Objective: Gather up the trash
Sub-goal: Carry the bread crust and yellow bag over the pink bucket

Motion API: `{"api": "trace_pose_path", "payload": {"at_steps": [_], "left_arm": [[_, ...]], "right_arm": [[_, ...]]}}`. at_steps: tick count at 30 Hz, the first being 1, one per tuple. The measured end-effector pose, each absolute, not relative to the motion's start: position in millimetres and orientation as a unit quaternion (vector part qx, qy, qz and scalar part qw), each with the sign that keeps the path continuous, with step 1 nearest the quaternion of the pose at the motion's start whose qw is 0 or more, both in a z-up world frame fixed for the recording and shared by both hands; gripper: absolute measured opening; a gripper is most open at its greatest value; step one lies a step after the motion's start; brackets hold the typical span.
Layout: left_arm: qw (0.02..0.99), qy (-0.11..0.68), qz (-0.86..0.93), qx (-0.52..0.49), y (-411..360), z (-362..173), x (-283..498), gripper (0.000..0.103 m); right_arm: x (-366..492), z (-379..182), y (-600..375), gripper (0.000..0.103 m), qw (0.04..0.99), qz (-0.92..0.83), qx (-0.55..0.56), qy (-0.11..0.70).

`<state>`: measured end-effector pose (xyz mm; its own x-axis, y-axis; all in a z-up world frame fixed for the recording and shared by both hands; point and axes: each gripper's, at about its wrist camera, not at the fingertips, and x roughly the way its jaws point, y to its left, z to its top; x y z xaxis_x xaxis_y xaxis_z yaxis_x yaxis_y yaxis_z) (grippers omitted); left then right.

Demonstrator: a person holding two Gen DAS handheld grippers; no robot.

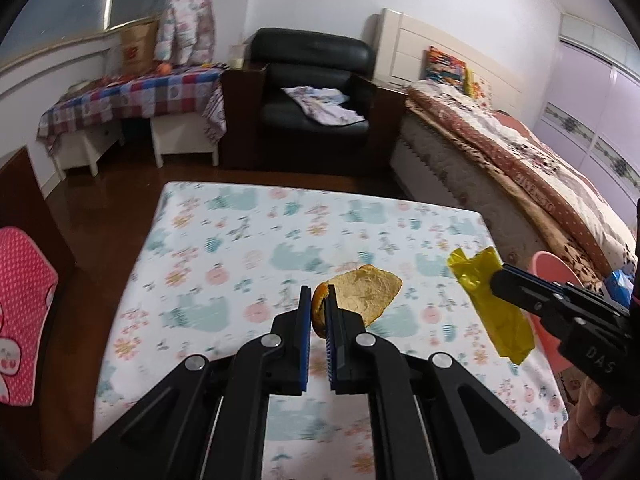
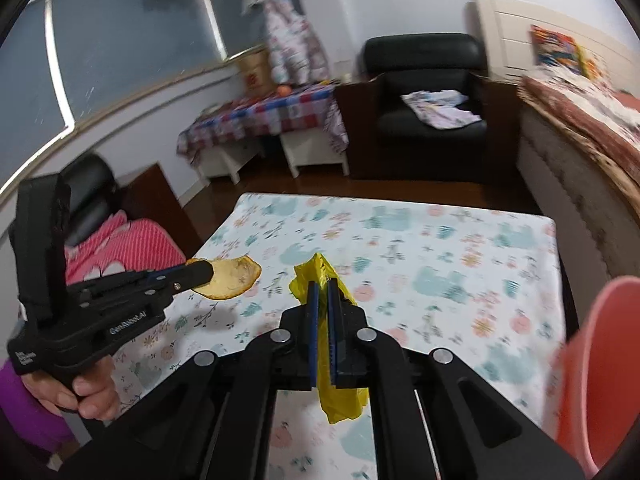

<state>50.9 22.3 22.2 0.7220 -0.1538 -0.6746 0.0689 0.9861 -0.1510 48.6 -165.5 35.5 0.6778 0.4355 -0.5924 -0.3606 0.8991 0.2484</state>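
My left gripper (image 1: 318, 294) is shut on a piece of orange peel (image 1: 364, 294), held above the table with the floral cloth (image 1: 240, 248). The right wrist view shows the same left gripper (image 2: 204, 274) at the left, clamped on the peel (image 2: 234, 276) with its shadow on the cloth. My right gripper (image 2: 323, 286) is shut on a crumpled yellow plastic wrapper (image 2: 340, 396), which hangs below the pads. From the left wrist view the right gripper (image 1: 494, 280) holds the wrapper (image 1: 496, 312) in the air at the right.
A pink bin (image 2: 604, 360) stands at the table's right edge, also in the left view as the pink bin (image 1: 548, 276). Beyond the table are a black armchair (image 1: 316, 92), a bed (image 1: 520, 160) and a checked-cloth side table (image 1: 132, 96). A pink cushion (image 1: 24, 300) lies left.
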Motion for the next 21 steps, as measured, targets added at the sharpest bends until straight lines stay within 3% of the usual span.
{"api": "trace_pose_path", "payload": {"at_steps": [21], "left_arm": [[0.926,0.339,-0.167,0.012,-126.5,48.6,59.6,0.006]], "right_arm": [[1.5,29.2,-326.9,0.004,0.939,0.04,0.166,0.3]]}}
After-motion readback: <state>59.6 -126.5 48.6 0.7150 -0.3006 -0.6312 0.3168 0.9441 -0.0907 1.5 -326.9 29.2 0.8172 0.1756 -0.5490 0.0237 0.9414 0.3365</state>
